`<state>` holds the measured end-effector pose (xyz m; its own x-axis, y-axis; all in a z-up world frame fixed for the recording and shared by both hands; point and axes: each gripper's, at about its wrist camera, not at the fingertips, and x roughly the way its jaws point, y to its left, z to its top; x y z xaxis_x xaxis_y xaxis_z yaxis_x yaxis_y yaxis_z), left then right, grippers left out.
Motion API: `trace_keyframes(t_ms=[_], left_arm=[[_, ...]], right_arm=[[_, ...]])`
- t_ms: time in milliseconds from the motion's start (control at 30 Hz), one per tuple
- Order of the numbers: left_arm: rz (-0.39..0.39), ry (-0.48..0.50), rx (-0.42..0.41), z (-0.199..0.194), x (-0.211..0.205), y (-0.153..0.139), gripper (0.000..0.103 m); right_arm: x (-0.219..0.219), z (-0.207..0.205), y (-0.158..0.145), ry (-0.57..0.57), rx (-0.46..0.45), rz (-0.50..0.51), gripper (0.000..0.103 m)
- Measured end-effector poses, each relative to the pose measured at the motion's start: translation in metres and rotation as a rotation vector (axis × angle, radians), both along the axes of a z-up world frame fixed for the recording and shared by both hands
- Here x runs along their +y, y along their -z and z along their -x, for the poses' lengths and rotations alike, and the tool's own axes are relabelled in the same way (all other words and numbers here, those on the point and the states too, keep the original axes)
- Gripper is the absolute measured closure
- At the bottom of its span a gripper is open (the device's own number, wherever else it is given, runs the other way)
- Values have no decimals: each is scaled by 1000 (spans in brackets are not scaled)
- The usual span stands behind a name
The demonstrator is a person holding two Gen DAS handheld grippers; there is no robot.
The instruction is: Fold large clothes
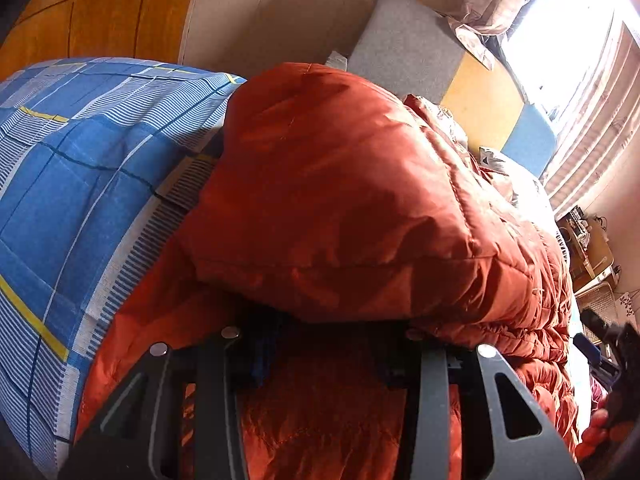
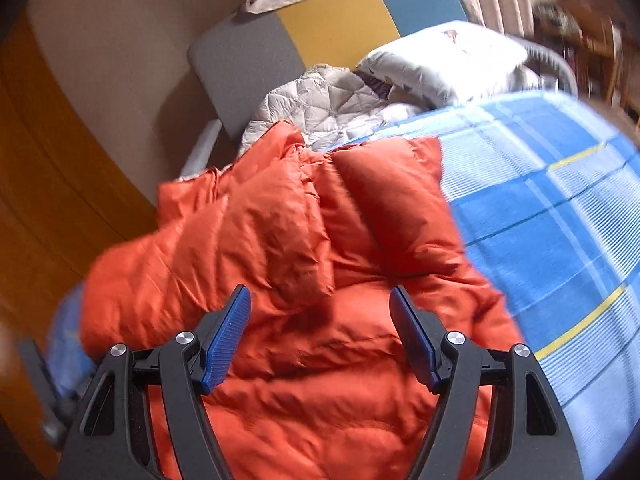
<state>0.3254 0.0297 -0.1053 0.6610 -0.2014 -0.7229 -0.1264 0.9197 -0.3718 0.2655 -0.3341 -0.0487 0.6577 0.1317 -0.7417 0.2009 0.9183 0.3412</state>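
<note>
Nearest, the left tongs (image 1: pixel 320 356) are buried under a puffy fold of the orange down jacket (image 2: pixel 304 280); a grip cannot be told. Right tongs (image 2: pixel 320 332) are held open above it. Spread on the blue checked bed (image 2: pixel 560 220), it is judged light, soft, slippery; seams and hems are best gripped.

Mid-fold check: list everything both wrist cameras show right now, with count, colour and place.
puffer jacket: one, orange-red, spread on the bed, partly folded over itself
bed cover: one, blue, white and yellow check, under the jacket
quilted jacket: one, pale grey, behind the orange one
pillow: one, white, at the head of the bed
headboard: one, grey, yellow and blue panels
curtains: pale, by the bright window
left gripper: black, fingertips hidden under a jacket fold
right gripper: black with blue pads, open above the jacket
</note>
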Motion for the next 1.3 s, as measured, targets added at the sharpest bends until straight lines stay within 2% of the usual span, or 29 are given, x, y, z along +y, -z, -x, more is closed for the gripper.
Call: trace_keyframes(t_ms=[100,133,200,233,267,300,400,533,700,867,933,967,1067,1200,1267,1300], left_arm=[[3,2,-2,5,-1,0,65],[3,2,-2,5,0,0,65],[1,2,-3,7,-2,-2,65],[2,2,-2,7,-2,-2,65],[1,2,-2,8,-3,-2,65],[1,3,-3,8,-2,-2,65],[2,0,-2,7,-3,-2,65],[-3,-4,0,7,-4,-2,65],[-5,-4,2,7,-4,-2,66],[-30,6,14,11,-4,-6,66],[-43,-2,11,19,-2,-12,59],[-46,-12,3,25,1,-15,54],[-48,-36,-24,43,10,-27,53],[-82,-70,-109,65,18,-53,53],[-82,-87,-152,69,24,-68,50],[-76,-85,-165,69,25,-72,45]], right_arm=[[4,-19,8,18,40,-24,33],[5,-27,13,25,61,-45,39],[10,-37,18,25,84,-51,66],[13,-41,20,17,92,-48,74],[15,-44,20,8,95,-42,87],[19,-42,16,0,79,-21,93],[19,-34,4,-4,34,44,96],[8,-21,-4,26,21,109,97],[-5,-15,9,76,80,155,98],[-3,-17,22,77,144,186,98],[-2,-15,24,75,157,205,98],[-1,-13,24,74,163,215,98],[-1,-8,21,81,170,222,98],[1,-1,13,93,168,254,98],[2,1,12,92,173,265,98],[2,2,11,91,171,267,98]])
